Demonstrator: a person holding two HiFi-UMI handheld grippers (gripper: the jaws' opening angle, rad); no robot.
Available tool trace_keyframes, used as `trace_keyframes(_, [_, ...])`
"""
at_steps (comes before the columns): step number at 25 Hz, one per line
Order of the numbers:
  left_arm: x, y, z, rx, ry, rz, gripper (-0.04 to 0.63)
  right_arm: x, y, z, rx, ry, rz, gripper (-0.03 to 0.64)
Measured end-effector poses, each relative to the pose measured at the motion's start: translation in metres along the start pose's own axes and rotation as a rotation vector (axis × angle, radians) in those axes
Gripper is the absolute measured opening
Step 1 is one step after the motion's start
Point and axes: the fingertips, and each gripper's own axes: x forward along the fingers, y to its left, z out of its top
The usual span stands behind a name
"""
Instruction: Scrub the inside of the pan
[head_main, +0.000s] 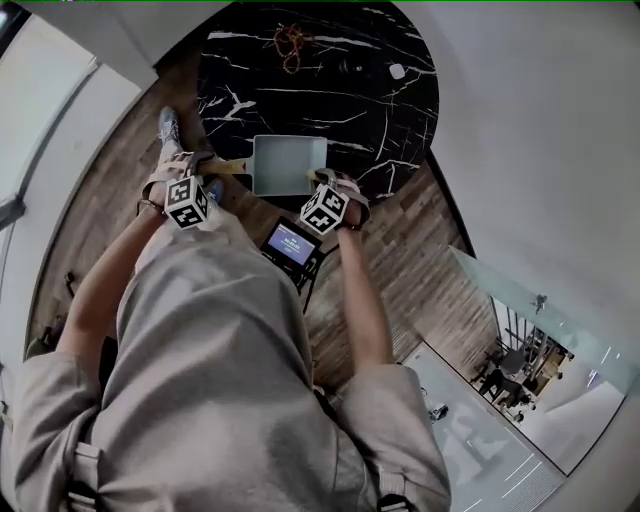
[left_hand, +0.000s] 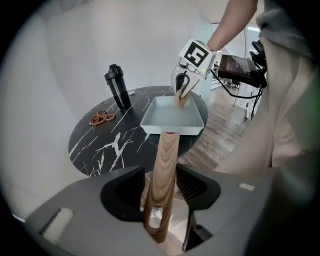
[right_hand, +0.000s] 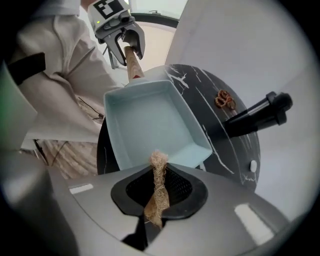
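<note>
A pale blue square pan (head_main: 288, 165) (right_hand: 150, 125) sits at the near edge of the round black marble table (head_main: 340, 100). Its wooden handle (left_hand: 165, 165) (right_hand: 132, 62) runs back between the jaws of my left gripper (left_hand: 161, 171) (head_main: 212, 168). Those jaws stand open, with small gaps beside the handle. My right gripper (right_hand: 159, 177) (head_main: 318, 182) is shut on a strip of tan fibrous scrubber (right_hand: 159, 190). The scrubber's tip (left_hand: 180, 98) hangs at the pan's near right rim, just above the inside.
A black bottle (left_hand: 116, 86) (right_hand: 255, 117) and a beaded bracelet (left_hand: 102, 118) (head_main: 290, 42) lie on the table's far side, with a small white disc (head_main: 397, 71) nearby. A lit screen on a stand (head_main: 291, 245) sits below the table edge, by the person's legs.
</note>
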Motion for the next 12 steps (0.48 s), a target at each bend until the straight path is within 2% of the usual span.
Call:
trace_keyframes(6, [0.006,-0.009,-0.009,0.051,0.041,-0.062,0.129,0.009,0.010,0.001,0.175,0.077,0.170,0.048])
trace_keyframes(10, [0.009,-0.007,-0.010,0.050,0.052,-0.080,0.125,0.015,0.009,0.002,0.334,0.077,0.250,0.048])
trace_keyframes(12, [0.009,-0.008,-0.011,0.043,0.062,-0.088,0.124,0.016,0.012,0.004,0.378,0.073,0.268,0.048])
